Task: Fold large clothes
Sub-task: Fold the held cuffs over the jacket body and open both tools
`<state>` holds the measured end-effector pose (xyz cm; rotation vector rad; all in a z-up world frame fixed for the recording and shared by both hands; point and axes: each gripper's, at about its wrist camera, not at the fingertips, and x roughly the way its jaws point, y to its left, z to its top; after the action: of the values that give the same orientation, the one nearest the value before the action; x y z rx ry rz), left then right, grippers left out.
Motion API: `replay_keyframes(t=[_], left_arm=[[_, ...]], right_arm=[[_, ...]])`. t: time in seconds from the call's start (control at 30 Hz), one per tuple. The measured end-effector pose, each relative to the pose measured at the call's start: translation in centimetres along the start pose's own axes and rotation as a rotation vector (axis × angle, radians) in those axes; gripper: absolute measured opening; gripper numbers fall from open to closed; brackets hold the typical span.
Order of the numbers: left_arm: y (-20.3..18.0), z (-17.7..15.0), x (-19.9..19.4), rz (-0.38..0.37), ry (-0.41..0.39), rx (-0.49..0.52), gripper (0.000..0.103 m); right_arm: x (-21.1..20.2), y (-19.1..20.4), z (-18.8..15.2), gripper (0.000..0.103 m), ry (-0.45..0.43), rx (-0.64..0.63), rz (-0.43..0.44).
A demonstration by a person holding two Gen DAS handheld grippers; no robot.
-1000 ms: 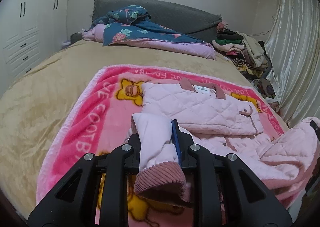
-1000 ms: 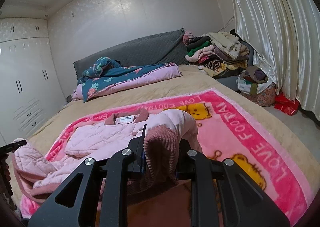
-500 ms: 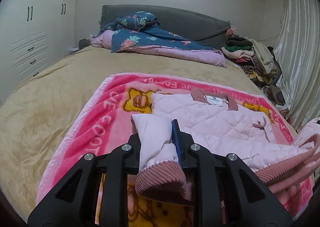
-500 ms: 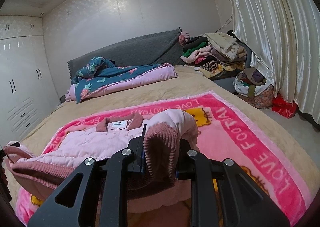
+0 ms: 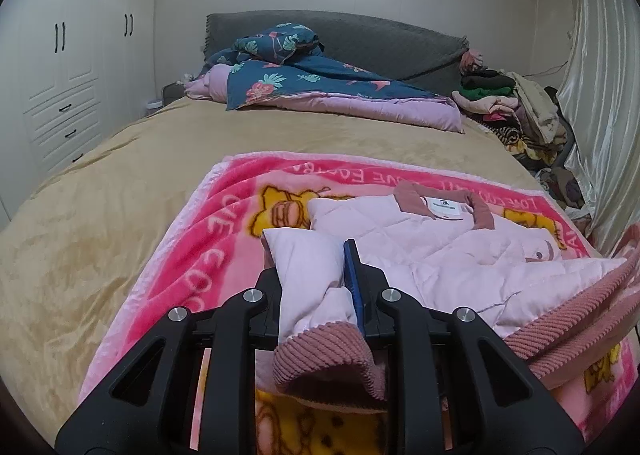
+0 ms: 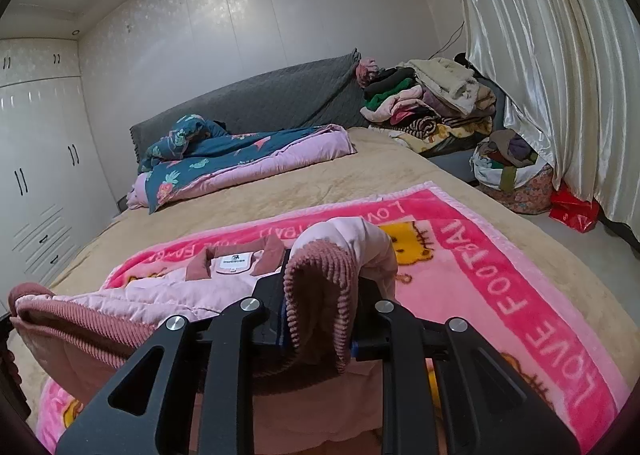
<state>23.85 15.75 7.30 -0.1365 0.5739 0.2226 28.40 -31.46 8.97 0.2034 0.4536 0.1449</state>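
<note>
The left hand-held gripper (image 5: 316,275), tilted downward, is clamped on the quilted pink jacket (image 5: 432,251) near its ribbed corduroy hem; the right hand-held gripper (image 6: 320,295) pinches the hem's other corner. The jacket spans a fleecy pink blanket (image 6: 500,279) on the bed (image 5: 120,183). Only the right view shows a red bag (image 6: 572,211) beside the curtain (image 6: 560,55).

free: tan bedspread (image 5: 132,191) left | blocked: clothes pile (image 6: 432,103) far right

Pale pink quilted jacket (image 5: 440,251), hot-pink cartoon blanket (image 5: 224,231)
</note>
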Motion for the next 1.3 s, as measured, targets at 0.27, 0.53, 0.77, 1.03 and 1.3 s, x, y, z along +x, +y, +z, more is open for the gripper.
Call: replay_keyframes(t=[0.27, 0.53, 0.77, 1.03, 1.3], left_arm=[[-0.7, 0.4, 2.6, 0.046, 0.006, 0.021, 0.016], [-0.7, 0.0, 4.9, 0.064, 0.008, 0.006, 0.017], [-0.4, -0.4, 6.3, 0.050, 0.010, -0.061, 0.019], [-1.1, -0.8, 7.2, 0.015, 0.000, -0.038, 0.030], [-0.9, -0.7, 7.4, -0.045, -0.002, -0.039, 0.047]], right_arm=[[2.8, -0.3, 0.4, 0.020, 0.018, 0.001, -0.010], [6.4, -0.7, 0.0, 0.027, 0.037, 0.034, -0.001], [8.2, -2.1, 0.0, 0.057, 0.090, 0.168, 0.090], [6.7, -1.7, -0.2, 0.089, -0.006, 0.070, -0.009], [8.8, -2.3, -3.3, 0.091, 0.072, -0.008, -0.104]])
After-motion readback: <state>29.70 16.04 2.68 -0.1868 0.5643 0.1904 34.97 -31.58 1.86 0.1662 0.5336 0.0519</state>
